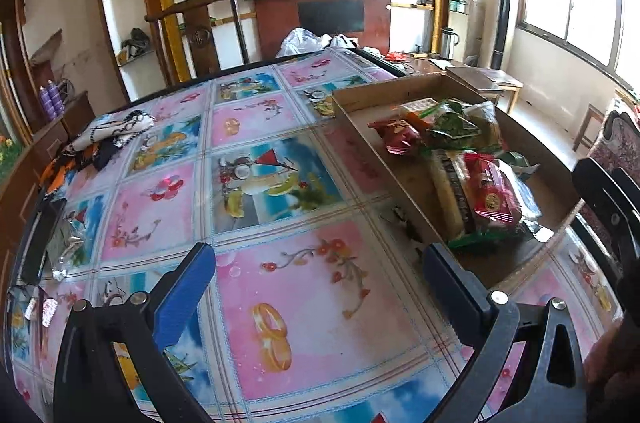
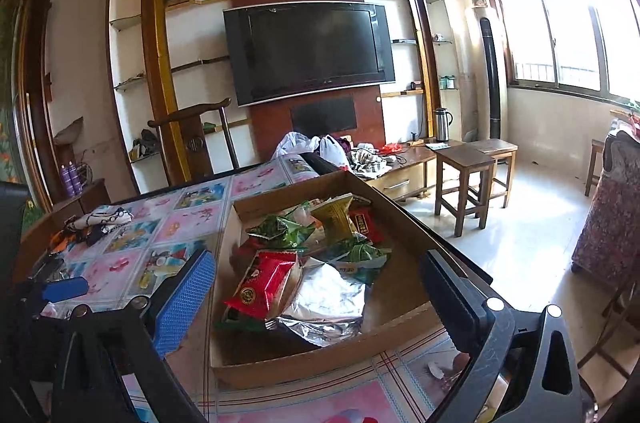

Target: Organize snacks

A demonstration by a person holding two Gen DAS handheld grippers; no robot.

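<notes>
The left gripper (image 1: 316,287) hangs over the tablecloth (image 1: 248,191), its blue-padded fingers (image 1: 182,297) spread wide with nothing between them, only the pink and blue picture squares of the cloth beneath. To its right sits a shallow cardboard box (image 1: 356,127), and inside it the snacks lie piled together: a red snack packet (image 1: 494,197) at the near end, a pale wrapped bar (image 1: 446,191) just beside it on the left, a green packet (image 1: 452,129) further back, and another red wrapper (image 1: 396,135) at the far left of the heap. The right gripper (image 2: 316,287) is held above the near end of the same cardboard box (image 2: 316,363), its jaws also apart and empty, straddling the pile. From this view a red snack packet (image 2: 264,281) lies nearest on the left, touching a crumpled silver foil bag (image 2: 326,297) on its right, with green packets (image 2: 280,233) and a yellow-green packet (image 2: 334,217) behind them. At the far left of the table lies a bundle of patterned cloth (image 1: 116,133). Beyond the table a dark television (image 2: 308,51) hangs on the wall, and wooden stools (image 2: 468,171) stand on the floor to the right.
</notes>
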